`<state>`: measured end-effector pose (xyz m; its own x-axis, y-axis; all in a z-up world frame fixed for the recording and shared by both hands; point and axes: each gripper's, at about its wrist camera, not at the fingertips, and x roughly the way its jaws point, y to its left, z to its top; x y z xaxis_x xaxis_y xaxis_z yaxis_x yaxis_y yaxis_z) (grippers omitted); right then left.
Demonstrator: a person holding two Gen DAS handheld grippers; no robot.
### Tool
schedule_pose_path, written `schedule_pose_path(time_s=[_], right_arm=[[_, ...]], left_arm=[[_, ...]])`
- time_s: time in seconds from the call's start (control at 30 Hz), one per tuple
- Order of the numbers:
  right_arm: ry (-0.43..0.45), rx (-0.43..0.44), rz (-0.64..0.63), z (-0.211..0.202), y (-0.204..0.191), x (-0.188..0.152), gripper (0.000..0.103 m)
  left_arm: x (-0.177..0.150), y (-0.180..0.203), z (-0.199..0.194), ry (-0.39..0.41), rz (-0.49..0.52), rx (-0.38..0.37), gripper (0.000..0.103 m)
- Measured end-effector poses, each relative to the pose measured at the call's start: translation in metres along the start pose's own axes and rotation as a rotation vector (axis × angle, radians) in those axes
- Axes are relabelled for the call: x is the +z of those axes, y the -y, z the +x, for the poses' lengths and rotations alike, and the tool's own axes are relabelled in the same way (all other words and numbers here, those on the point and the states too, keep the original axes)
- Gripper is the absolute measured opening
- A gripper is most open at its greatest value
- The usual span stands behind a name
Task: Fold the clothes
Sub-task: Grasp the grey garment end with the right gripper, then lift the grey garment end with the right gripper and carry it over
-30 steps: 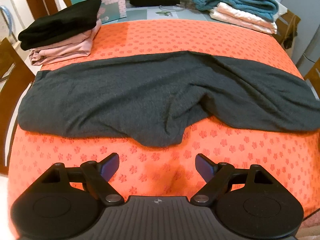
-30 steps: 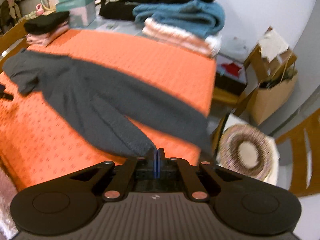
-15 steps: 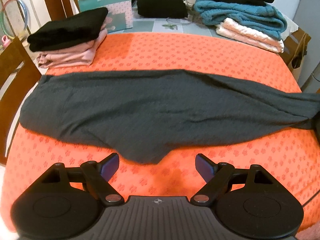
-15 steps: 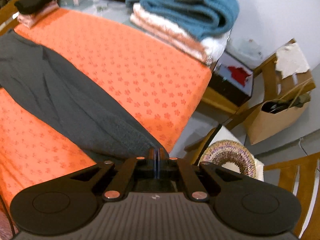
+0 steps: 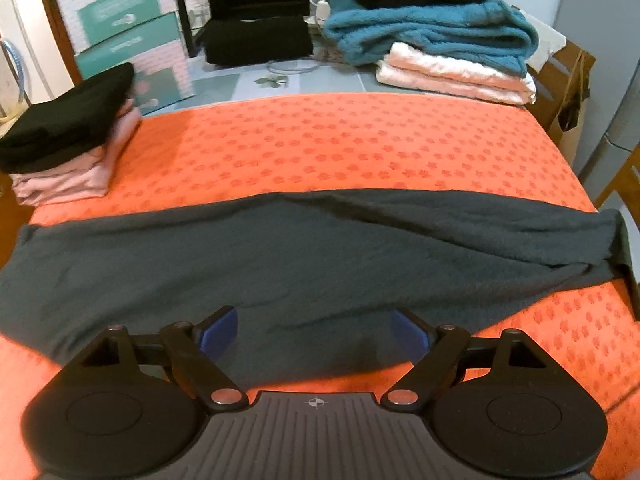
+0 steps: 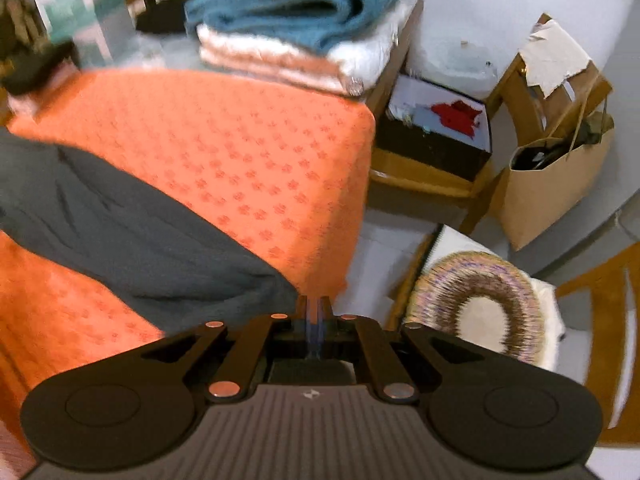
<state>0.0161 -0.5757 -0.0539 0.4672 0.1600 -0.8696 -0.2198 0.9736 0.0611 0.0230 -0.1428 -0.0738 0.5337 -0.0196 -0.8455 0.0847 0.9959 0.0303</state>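
Note:
A dark grey garment point(image 5: 320, 256) lies stretched in a long band across the orange patterned table cover point(image 5: 340, 140). My left gripper point(image 5: 314, 334) is open, its blue pads point(image 5: 218, 334) spread wide just above the garment's near hem, nothing between them. In the right wrist view the garment's right end point(image 6: 140, 240) reaches the table's right edge. There my right gripper point(image 6: 314, 308) has its jaws opening: a narrow gap shows between the pads, and the cloth's tip lies against the left finger, not clamped.
A black-on-pink stack of folded clothes point(image 5: 68, 136) sits at the far left. A teal blanket on pale towels point(image 5: 432, 28) sits at the far right, with boxes point(image 5: 128, 32) behind. Off the right edge stand a chair with a round woven cushion point(image 6: 472, 304) and a paper bag point(image 6: 552, 184).
The right gripper pulled the garment's end to the table's right edge, flattening it, and its shut pads have parted slightly. The left gripper moved forward over the near hem, still open.

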Motion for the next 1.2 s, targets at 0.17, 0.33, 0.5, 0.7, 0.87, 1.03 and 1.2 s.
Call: schedule_pose_path(time_s=[0.17,0.33,0.5,0.7,0.87,1.03,1.2], right_arm=[[0.078,0.072,0.02,-0.008,-0.028,-0.03,0.04],[0.092,0.075,-0.076,0.01,-0.071,-0.055,0.055],[0.037,-0.048,-0.2,0.025,-0.085,-0.068,0.004],[0.084,-0.19,-0.221,-0.023,-0.055,-0.052,0.003],[0.137,-0.235,-0.152,-0.088,-0.014,-0.017,0.002],[0.102,-0.201,-0.078,-0.076,0.02,0.002,0.002],[0.009,-0.185,-0.06,-0.018,0.034,0.009,0.001]], left_arm=[[0.004,0.002,0.016,-0.006,-0.028,0.027,0.065],[0.007,-0.006,0.027,-0.04,-0.065,0.056,0.054],[0.004,-0.006,0.041,-0.087,-0.061,0.069,0.051],[0.004,-0.012,0.044,-0.089,-0.088,0.051,0.053],[0.004,-0.013,0.044,-0.086,-0.081,0.046,0.053],[0.004,-0.014,0.044,-0.084,-0.07,0.045,0.054],[0.005,-0.012,0.044,-0.086,-0.047,0.058,0.059]])
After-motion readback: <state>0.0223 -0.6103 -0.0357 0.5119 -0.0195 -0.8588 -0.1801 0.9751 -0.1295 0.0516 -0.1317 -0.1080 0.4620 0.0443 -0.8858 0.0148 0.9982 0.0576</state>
